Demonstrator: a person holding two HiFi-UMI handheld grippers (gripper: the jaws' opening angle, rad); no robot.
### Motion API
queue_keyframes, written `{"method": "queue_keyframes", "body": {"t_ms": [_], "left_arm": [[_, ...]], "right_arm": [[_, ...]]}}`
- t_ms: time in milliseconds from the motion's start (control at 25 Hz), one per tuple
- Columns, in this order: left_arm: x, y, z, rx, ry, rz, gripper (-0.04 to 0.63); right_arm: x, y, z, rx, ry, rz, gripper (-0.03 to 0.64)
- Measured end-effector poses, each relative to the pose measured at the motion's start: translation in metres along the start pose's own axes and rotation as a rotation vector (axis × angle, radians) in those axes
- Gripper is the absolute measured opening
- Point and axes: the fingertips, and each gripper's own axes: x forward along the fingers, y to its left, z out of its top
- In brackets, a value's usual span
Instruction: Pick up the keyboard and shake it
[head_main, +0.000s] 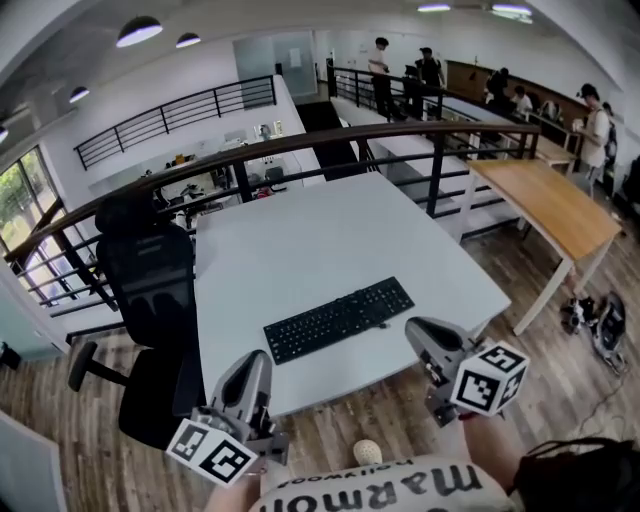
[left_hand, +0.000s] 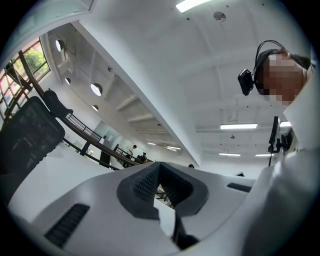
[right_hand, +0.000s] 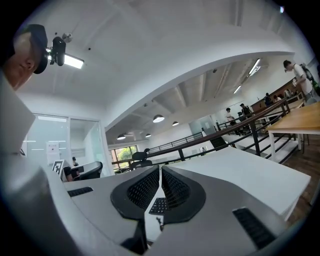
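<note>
- left gripper (head_main: 254, 362): jaws together, empty, at 7 o'clock of the keyboard (head_main: 338, 319).
- keyboard: flat on the table (head_main: 300, 230), untouched, so I'd call this the approach step.
- right gripper (head_main: 420, 332): jaws closed too, empty, at 4 o'clock. Next up, I reckon both need to open to grab it.

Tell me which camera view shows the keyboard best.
The head view: the whole keyboard lies in plain sight on the white table, both ends visible. The right gripper view catches only a small patch of its keys, seen through the slot below the jaws. The left gripper view shows none of it.
</note>
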Motion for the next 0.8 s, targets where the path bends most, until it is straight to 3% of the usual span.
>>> {"method": "queue_keyframes", "body": {"t_ms": [400, 800], "left_arm": [[0.059, 0.041, 0.006, 0.018, -0.041, 0.078, 0.002], [0.081, 0.067, 0.011, 0.015, -0.115, 0.148, 0.002]], "right_arm": [[0.081, -0.050, 0.024, -0.021, 0.039, 0.092, 0.041], [0.141, -0.075, 0.025, -0.033, 0.084, 0.199, 0.041]]}}
